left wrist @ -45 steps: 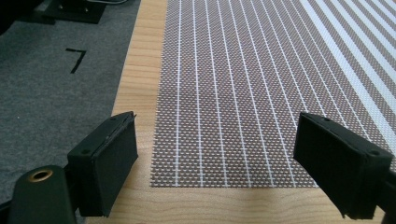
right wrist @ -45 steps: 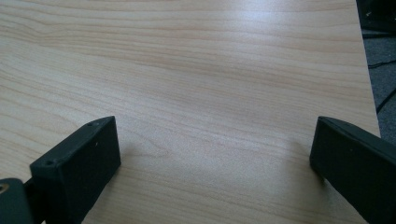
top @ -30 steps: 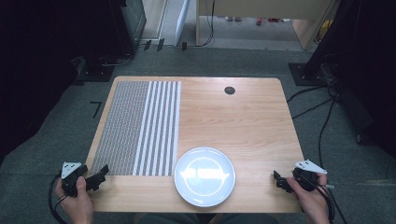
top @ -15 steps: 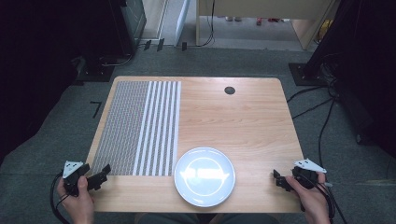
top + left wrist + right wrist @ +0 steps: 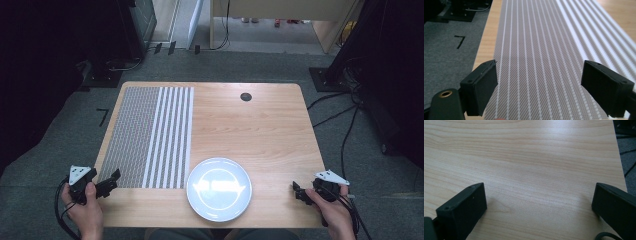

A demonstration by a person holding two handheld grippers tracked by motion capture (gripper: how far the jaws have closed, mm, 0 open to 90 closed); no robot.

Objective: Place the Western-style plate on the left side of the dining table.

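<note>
High view: a round white ceramic plate (image 5: pixel 219 189) sits at lower centre, near the wooden table (image 5: pixel 260 130) edge; a careless sweep could knock it off. Left gripper view: left gripper (image 5: pixel 540 86) jaws wide apart, empty, over the grey striped woven placemat (image 5: pixel 544 45). Right gripper view: right gripper (image 5: pixel 539 210) jaws wide apart, empty.

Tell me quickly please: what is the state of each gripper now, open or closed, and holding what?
Left gripper: open, jaws wide apart over the striped mat, holding nothing.
Right gripper: open, above the bare table, holding nothing.
</note>
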